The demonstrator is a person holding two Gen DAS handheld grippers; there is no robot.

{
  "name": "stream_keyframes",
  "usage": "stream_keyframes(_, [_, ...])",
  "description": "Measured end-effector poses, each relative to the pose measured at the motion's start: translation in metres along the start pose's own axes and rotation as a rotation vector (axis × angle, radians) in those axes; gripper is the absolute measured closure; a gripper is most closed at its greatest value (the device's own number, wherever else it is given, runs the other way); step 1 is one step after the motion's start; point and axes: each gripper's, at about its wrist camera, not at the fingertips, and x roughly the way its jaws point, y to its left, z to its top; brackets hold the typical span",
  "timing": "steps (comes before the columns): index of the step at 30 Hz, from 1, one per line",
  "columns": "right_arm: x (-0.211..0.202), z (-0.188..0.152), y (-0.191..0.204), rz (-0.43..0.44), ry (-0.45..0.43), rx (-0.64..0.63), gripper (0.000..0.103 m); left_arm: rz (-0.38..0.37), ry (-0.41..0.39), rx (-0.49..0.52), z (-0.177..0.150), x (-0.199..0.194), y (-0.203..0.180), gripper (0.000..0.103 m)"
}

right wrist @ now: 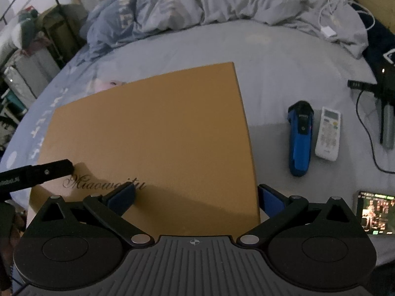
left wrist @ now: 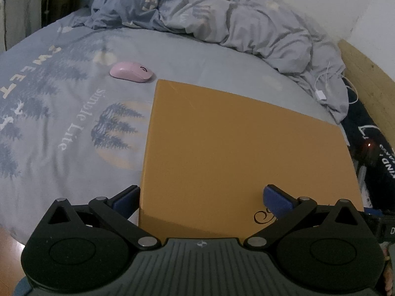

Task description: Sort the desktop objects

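Seemingly nothing is sorted yet: both hand-held grippers, left and right, hang released over the closed box, with mouse, shaver and remote loose on the bed.

The flat mustard-yellow cardboard box lid is showing a matt, faintly grained paper finish, with dark script lettering lying near its front edge. The grey-blue printed cotton bedsheet is looking soft and dull, and the crumpled cloth duvet is creasing along the far edge of the bed. The pink plastic computer mouse is looking smooth with a slight sheen. The blue-and-black plastic shaver is gleaming glossily beside the white plastic remote control.
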Motion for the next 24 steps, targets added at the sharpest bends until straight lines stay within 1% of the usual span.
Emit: stream_keyframes(24, [0.028,-0.005,-0.004,-0.007,0.020,0.017,0.000,0.029,0.041,-0.006,-0.004,0.026,0.002,0.000])
